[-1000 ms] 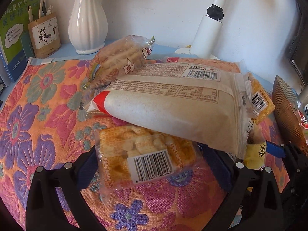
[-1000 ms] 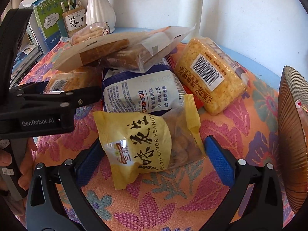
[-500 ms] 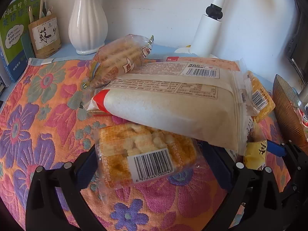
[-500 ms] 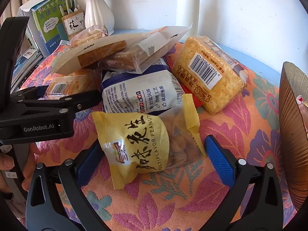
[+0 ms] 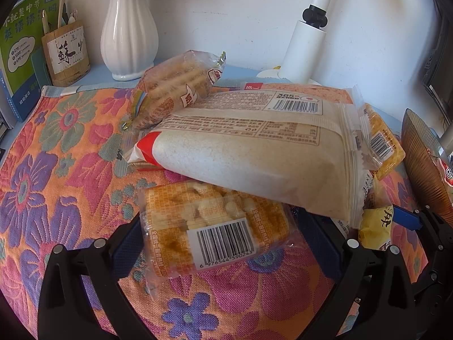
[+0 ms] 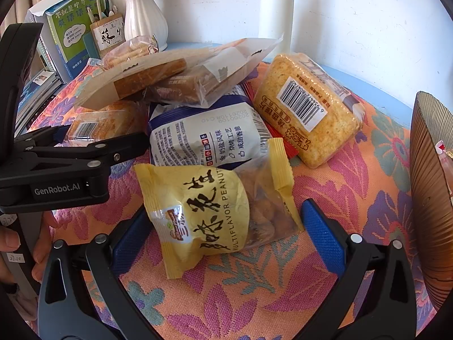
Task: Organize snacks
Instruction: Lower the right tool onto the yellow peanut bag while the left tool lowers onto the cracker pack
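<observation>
We hold the left gripper (image 5: 223, 240) wide open around an orange cracker packet (image 5: 212, 226) with a barcode label; the packet lies on the floral tablecloth (image 5: 56, 170), and neither pad visibly presses it. Its far end sits under a large beige snack bag (image 5: 254, 153). We hold the right gripper (image 6: 226, 235) equally wide open around a yellow peanut packet (image 6: 203, 215), which rests flat on the cloth and overlaps a blue-and-white snack bag (image 6: 203, 138). A golden rice-crisp packet (image 6: 305, 110) lies to the right of that bag. A ribbed brown basket (image 6: 430, 198) stands at the right edge.
</observation>
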Demonstrator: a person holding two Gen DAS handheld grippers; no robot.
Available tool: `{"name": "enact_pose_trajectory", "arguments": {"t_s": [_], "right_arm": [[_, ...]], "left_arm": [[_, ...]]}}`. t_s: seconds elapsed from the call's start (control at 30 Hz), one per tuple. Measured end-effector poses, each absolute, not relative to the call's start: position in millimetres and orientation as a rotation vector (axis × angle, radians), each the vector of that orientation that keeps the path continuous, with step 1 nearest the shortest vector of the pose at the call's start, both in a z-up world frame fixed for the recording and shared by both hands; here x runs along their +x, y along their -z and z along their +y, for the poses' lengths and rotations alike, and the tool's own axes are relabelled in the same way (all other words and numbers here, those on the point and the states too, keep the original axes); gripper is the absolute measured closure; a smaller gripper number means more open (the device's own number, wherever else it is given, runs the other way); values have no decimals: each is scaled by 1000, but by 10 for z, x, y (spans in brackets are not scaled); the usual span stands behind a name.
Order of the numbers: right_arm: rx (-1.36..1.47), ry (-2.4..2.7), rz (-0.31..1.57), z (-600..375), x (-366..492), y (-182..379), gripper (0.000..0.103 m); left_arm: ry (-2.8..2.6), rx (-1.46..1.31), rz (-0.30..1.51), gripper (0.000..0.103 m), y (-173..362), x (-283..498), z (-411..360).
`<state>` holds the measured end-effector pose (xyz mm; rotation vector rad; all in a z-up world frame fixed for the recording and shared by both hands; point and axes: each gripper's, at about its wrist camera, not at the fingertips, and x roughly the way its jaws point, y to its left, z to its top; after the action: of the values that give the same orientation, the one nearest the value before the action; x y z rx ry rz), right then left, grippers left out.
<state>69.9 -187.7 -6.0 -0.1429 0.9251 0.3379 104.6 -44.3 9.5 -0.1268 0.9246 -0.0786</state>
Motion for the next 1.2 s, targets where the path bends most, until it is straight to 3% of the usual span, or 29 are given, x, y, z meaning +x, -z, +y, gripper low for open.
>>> {"name": "enact_pose_trajectory", "arguments": {"t_s": [1.2], "right_arm": [[5,-398,907,-2089,688,2,3]], "left_arm": [[77,-123,926,5,-93,1043,-446]]}}
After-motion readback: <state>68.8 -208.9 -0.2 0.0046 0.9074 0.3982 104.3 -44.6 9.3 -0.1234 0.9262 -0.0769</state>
